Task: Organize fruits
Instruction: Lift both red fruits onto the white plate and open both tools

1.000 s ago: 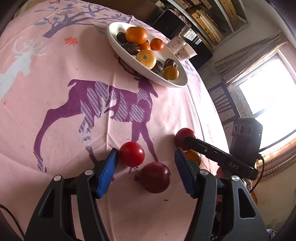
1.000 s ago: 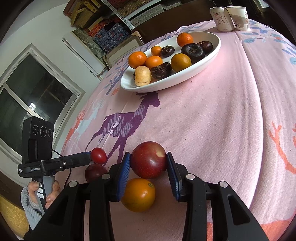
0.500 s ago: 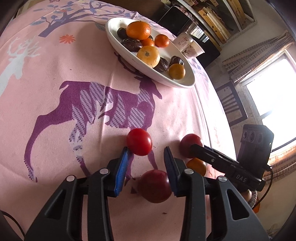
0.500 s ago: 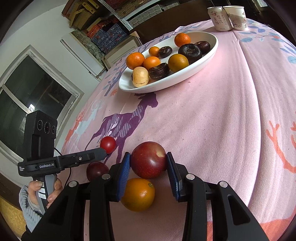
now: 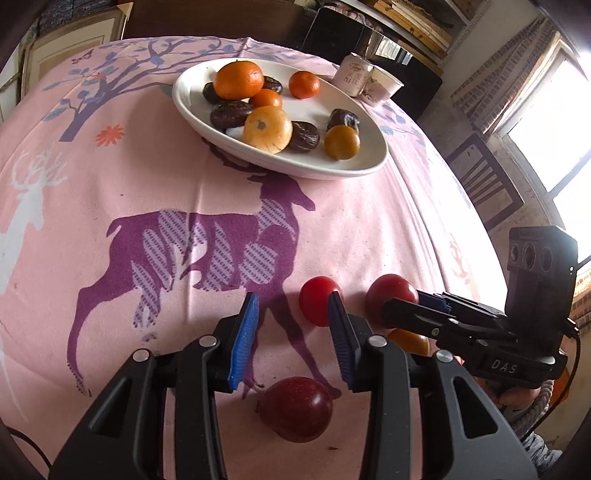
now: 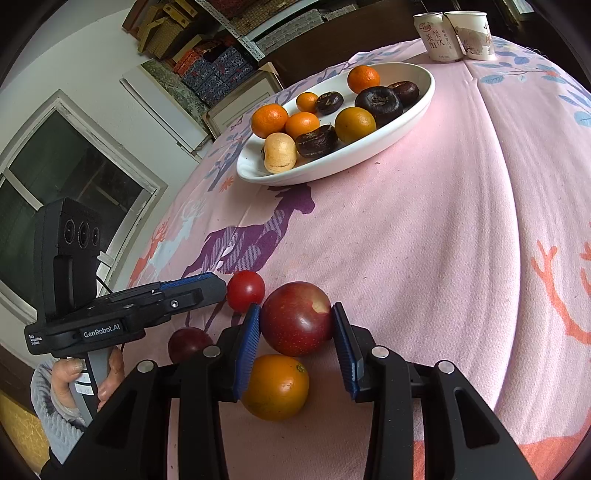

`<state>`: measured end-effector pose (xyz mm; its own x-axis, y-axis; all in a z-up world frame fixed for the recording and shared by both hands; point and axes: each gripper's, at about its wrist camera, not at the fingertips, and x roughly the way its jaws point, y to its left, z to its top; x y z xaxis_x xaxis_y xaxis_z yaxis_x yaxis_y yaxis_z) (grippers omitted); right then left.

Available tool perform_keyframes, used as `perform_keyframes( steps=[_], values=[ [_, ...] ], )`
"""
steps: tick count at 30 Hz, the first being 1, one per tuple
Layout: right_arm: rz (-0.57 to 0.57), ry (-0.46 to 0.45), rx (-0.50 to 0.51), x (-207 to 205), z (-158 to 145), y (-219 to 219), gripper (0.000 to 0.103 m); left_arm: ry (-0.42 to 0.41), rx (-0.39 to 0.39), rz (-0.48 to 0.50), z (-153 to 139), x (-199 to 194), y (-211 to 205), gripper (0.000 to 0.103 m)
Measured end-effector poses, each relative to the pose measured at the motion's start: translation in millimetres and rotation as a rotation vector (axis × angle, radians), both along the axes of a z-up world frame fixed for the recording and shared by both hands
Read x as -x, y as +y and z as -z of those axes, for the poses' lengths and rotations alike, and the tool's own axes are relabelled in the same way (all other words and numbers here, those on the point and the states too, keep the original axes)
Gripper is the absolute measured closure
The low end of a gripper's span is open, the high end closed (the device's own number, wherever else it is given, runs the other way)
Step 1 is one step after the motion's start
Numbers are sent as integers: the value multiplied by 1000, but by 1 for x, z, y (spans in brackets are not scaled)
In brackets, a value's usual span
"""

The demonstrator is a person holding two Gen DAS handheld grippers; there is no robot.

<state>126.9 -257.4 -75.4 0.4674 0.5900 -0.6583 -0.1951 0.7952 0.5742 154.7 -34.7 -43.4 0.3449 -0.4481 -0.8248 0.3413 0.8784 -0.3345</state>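
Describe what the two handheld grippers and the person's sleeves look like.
Both grippers, left gripper and right gripper, are matte black plastic with ribbed blue pads on the fingers, silver screws and a boxy three-lens camera block. One reads "GenRobot.AI", the other "DAS". Thin black cables trail off. Grey knitted sleeve.

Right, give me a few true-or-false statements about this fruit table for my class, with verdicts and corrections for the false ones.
1. The right gripper grips a red apple. True.
2. The white dish holds only oranges. False: dark fruits lie there too.
3. An orange lies on the tablecloth next to the apple. True.
4. Two cups stand in the dish. False: a can and a paper cup stand on the tablecloth beyond it.
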Motion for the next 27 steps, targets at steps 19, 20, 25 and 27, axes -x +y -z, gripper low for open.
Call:
perform_keyframes(
  steps=[19,20,25,27],
  values=[
    [110,20,-110,-3,-2,-33,64,-211,-279,200,7,24,-65,76],
    [115,19,-110,-3,-2,-34,64,-226,-270,193,5,24,-63,76],
    [157,-6,-125,-2,-7,-41,64,-264,-174,132,-22,9,-50,76],
    [176,-16,-112,-6,-12,-44,64,-288,-139,95,-37,-6,-43,76]
  ],
)
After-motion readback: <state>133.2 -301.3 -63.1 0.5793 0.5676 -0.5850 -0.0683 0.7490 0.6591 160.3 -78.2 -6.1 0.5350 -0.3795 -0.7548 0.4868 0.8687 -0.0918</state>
